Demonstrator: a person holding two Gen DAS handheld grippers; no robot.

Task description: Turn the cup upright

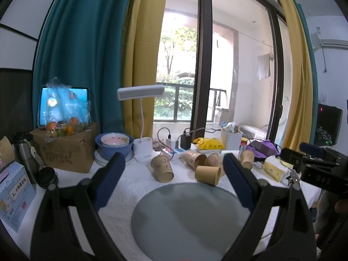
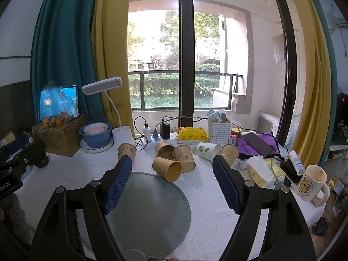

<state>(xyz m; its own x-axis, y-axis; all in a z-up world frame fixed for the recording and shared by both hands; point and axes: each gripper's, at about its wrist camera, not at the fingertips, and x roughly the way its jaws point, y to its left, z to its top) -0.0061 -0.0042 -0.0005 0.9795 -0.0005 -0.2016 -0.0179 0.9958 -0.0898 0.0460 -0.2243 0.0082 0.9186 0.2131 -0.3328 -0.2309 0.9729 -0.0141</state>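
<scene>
Left claw (image 1: 174, 174) gapes empty above the grey mat (image 1: 189, 217). Behind the mat a plain paper cup (image 2: 167, 169) lies sideways: light, crushable, so pinch its wall gently. Right claw (image 2: 171, 174) hangs open too.

R gripper (image 2: 171, 171) wide open, nothing held. Frame center: brown cup (image 2: 167, 169) on its side w/ more cups behind, grey mat (image 2: 148, 213) lower center.
</scene>
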